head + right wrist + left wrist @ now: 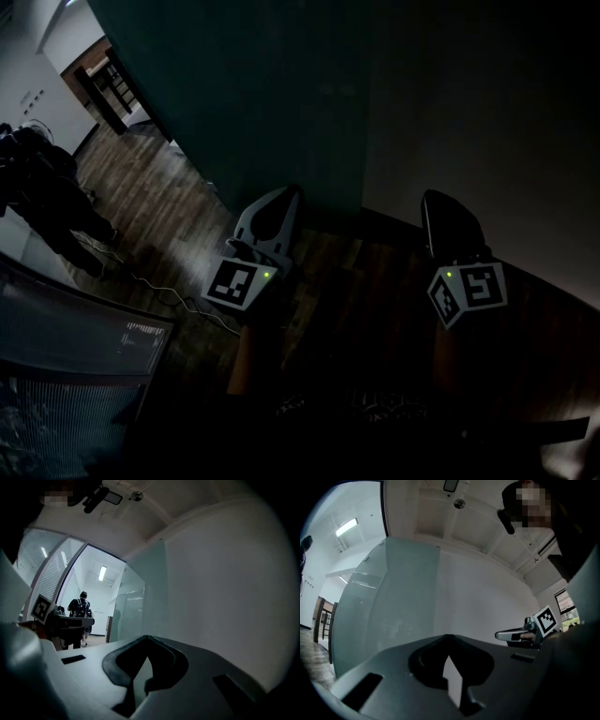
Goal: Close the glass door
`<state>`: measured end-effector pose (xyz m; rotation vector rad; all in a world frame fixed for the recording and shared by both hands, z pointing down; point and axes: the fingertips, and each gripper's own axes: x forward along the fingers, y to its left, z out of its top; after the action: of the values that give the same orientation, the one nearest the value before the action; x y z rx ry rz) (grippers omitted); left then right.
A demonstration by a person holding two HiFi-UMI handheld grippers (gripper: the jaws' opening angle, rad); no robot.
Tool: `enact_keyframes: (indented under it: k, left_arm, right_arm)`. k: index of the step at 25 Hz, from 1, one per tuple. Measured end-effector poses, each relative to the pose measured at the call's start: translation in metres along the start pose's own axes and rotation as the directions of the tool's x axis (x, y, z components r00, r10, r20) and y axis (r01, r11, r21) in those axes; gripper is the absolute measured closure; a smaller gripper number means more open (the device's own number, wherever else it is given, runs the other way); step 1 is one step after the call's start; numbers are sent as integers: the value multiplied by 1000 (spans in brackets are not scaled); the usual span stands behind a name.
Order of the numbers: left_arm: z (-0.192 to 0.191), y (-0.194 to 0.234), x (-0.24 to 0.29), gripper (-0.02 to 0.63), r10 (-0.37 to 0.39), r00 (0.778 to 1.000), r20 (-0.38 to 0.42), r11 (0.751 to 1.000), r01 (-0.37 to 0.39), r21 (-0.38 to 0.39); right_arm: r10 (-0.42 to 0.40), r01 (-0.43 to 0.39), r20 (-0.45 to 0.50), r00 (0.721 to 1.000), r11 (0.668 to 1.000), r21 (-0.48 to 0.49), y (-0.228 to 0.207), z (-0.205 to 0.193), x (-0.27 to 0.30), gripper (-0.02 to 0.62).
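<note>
The left gripper and right gripper both have their jaws together with nothing in them, while the tall, upright glass door stands ahead and leftward, nearer the left gripper, and the right one faces the wall.

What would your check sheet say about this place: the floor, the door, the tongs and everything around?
Surface: dark wooden floor.
Job's things: frosted glass door straight ahead, with an open doorway beside it; nothing touches it.
Clutter: nothing seen.
Grippers: left tongs shut, empty; right tongs shut, empty.
Cables: thin wavy line on the floor, maybe a cable; too dark to tell.
Surroundings: plain wall; a person, back turned, in the lit corridor beyond the doorway.
</note>
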<state>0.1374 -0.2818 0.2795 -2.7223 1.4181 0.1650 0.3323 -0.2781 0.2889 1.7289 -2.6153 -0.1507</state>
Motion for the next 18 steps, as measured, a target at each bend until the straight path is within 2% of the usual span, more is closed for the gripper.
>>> enact_keyframes:
  k: [13,18]
  left_arm:
    - [-15,56,69,604,-37,999,-28,999,37,-19]
    - [-21,69,87,604,-37,999,-34,999,36,-26]
  right_arm:
    - [-55,55,-8,998,998,20,-31,-10,86,600]
    - [-46,46,9,999,998,31,-39,-10,106,600]
